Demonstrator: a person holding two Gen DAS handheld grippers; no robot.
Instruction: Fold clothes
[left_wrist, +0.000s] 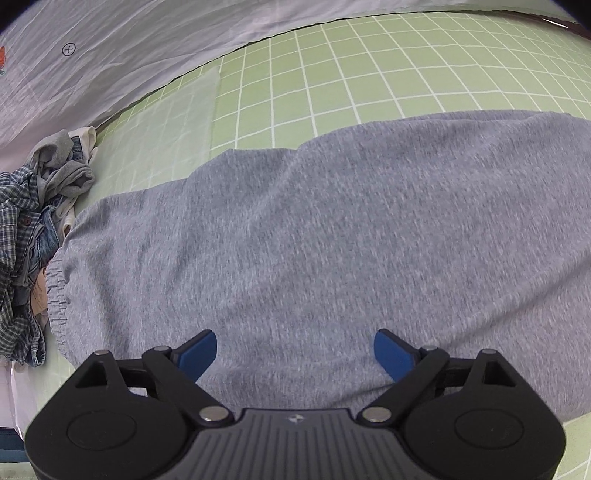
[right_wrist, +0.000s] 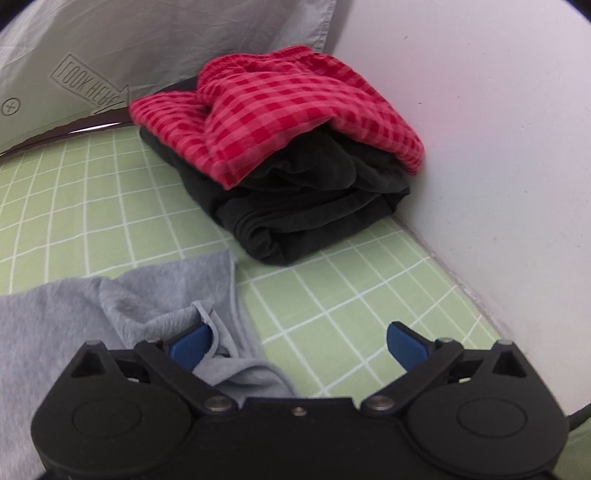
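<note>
A grey knit garment (left_wrist: 314, 236) with an elastic waistband at its left end lies spread across the green checked sheet (left_wrist: 369, 74). My left gripper (left_wrist: 294, 354) hovers over its near part, blue pads wide apart with only flat cloth beneath them. In the right wrist view the same grey garment (right_wrist: 74, 314) ends in a rumpled corner. My right gripper (right_wrist: 298, 345) stands open over that corner; the left pad lies against a fold of the cloth, the right pad is over bare sheet (right_wrist: 332, 288).
A heap of unfolded clothes (left_wrist: 33, 236), plaid and denim among them, lies at the left edge. A folded stack, red checked cloth (right_wrist: 280, 110) on a black garment (right_wrist: 306, 206), sits against the white wall (right_wrist: 480, 147). A pale printed sheet (left_wrist: 110, 55) hangs behind.
</note>
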